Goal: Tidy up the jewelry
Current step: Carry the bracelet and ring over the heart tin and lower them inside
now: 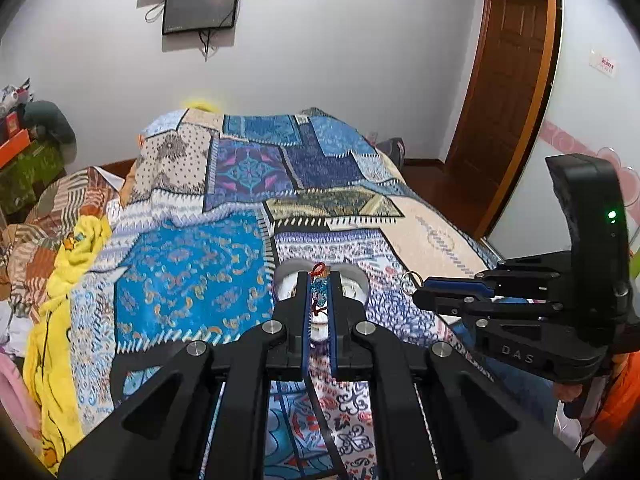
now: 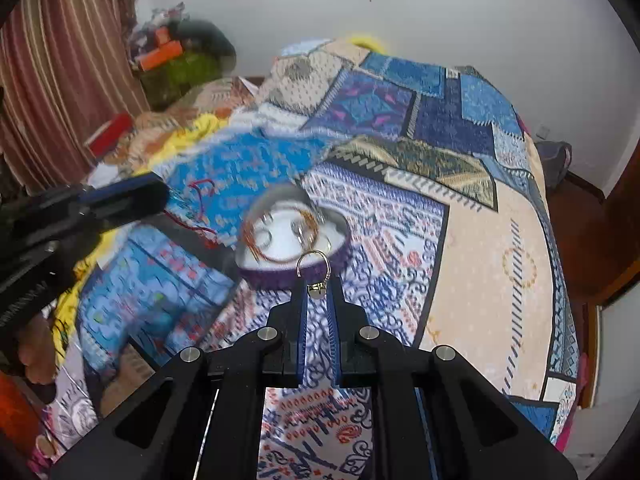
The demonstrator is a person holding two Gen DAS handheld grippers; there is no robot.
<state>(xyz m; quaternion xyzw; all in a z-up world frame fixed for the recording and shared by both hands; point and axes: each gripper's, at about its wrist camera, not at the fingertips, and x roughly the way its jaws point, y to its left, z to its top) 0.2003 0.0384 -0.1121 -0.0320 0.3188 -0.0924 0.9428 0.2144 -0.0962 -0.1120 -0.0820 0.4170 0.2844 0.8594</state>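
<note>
**Both grippers loaded above the bed; tray not yet reached**

Bed (image 2: 480, 240): patchwork quilt fills both views, soft and uneven.

Tray (image 2: 344, 236): heart-shaped, purple-walled, white inside, lying on the quilt. In the right wrist view it sits at 12 o'clock from the fingertips, just beyond them. It already holds rings and a thin orange bangle.

Left gripper (image 1: 319, 292): clenched on a blue beaded piece with red cord (image 1: 319, 286), directly over the tray.

Right gripper (image 2: 318, 284): clamped on a silver ring (image 2: 314, 264) by its setting; the band stands up above the tips. From the left wrist view it enters at 3 o'clock.

Risks, as judged:
- The ring is held on very little metal; a jolt could twist it out, and on this busy pattern it would be hard to find.
- Loose red cord could snag the tray's contents.
- Both grippers converge on one tray and could collide.
</note>
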